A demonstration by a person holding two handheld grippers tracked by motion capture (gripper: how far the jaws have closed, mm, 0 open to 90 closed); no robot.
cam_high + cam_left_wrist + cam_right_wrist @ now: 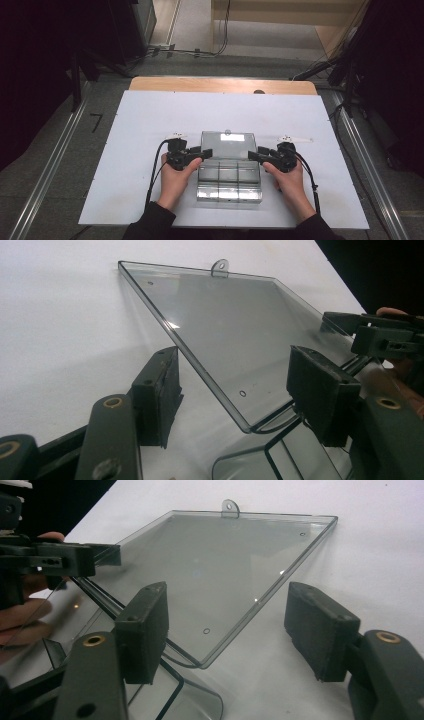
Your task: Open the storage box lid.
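Box (229,167): clear, smoke-tinted plastic, glossy and smooth, throwing bright highlights. Lid (235,335): same transparent plastic, thin, polished edge, small hanging tab at far rim. Surface (140,130): white, matt, smooth sheet; a light wood strip (222,85) shows along its far edge. Left gripper (204,152) and right gripper (255,154): black matt plastic jaws, pads slightly rough-looking, brass-coloured metal bushings at the pivots. Sleeves (150,225): dark cloth.

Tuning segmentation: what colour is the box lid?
Clear with a grey tint, the lid shows best in the right gripper view.
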